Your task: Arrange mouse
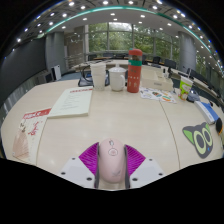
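A pale pink computer mouse (111,161) sits between my gripper's (112,163) two fingers, its nose pointing ahead over the cream table (120,115). The magenta pads (88,156) press against both of its sides, so the gripper is shut on the mouse. The mouse's rear end is hidden by the gripper body. It seems to be held just above the table's near part.
Ahead on the table stand a white cup (117,78) and an orange bottle with a green cap (134,71). A paper booklet (71,102) lies to the left, a leaflet (27,134) nearer left, a black mat with green print (201,138) to the right. Chairs stand beyond.
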Tool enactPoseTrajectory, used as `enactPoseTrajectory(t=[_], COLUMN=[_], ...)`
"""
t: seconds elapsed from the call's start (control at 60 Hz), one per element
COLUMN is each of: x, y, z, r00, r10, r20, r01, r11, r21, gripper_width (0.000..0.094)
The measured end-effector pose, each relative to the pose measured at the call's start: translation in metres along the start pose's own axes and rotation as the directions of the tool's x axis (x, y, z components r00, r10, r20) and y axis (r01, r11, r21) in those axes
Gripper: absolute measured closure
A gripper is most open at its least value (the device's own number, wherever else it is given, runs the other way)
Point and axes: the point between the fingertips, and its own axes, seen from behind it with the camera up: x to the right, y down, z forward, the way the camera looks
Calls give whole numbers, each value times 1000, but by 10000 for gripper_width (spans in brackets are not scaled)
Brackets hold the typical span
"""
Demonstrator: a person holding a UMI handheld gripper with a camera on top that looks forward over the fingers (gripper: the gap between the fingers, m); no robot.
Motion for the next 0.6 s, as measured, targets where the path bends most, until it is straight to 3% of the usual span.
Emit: enactPoseTrajectory(t=[0.083,0.217,0.367,0.45,0.6], x=[11,57,176,248,334], y=[-15,-87,-155,-152,-93], z=[-11,-53,-99,-100,-60], r00=[1000,998,992,983,970], r10=[4,28,116,144,158], r20=[27,50,-39,-112,-184], r01=[-4,-35,-102,-109,-125], r11=[1000,990,960,956,976], r21=[11,137,262,271,176], gripper_width=[597,617,619,619,620])
